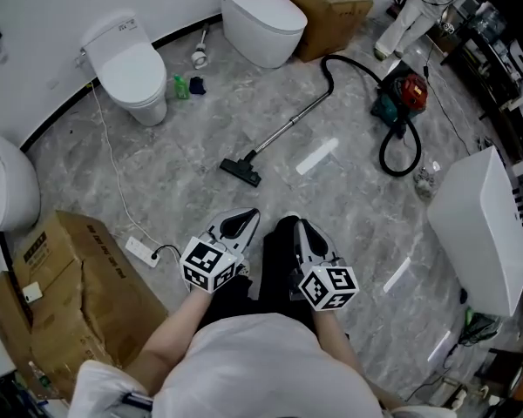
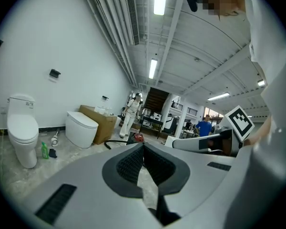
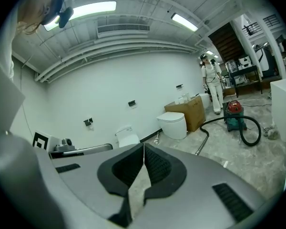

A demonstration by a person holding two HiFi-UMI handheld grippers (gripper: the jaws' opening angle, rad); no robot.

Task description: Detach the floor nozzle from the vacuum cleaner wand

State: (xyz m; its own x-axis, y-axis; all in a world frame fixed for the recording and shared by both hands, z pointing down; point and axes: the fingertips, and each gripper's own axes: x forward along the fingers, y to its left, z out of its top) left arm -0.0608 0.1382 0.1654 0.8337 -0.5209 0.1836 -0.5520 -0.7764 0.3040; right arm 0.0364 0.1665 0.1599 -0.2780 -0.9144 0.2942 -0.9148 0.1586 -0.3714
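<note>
Lying flat on the grey marbled floor, the black floor nozzle is joined to the lower end of the metal wand. The wand slants up and away to a black hose, and that hose curves over to the red and teal vacuum cleaner standing further off to the right. The nozzle lies ahead of both grippers and apart from them, with bare floor between. The left gripper and the right gripper are held side by side low in the head view, pointing toward the nozzle. Each has its jaws clenched together on nothing, as each gripper's own view shows. Past the nozzle a white toilet stands by the left wall, with a green bottle on the floor just beside it. A second toilet sits against a cardboard box. A white power strip lies left of the left gripper, near a crumpled carton. A person in white stands at the far upper right.
</note>
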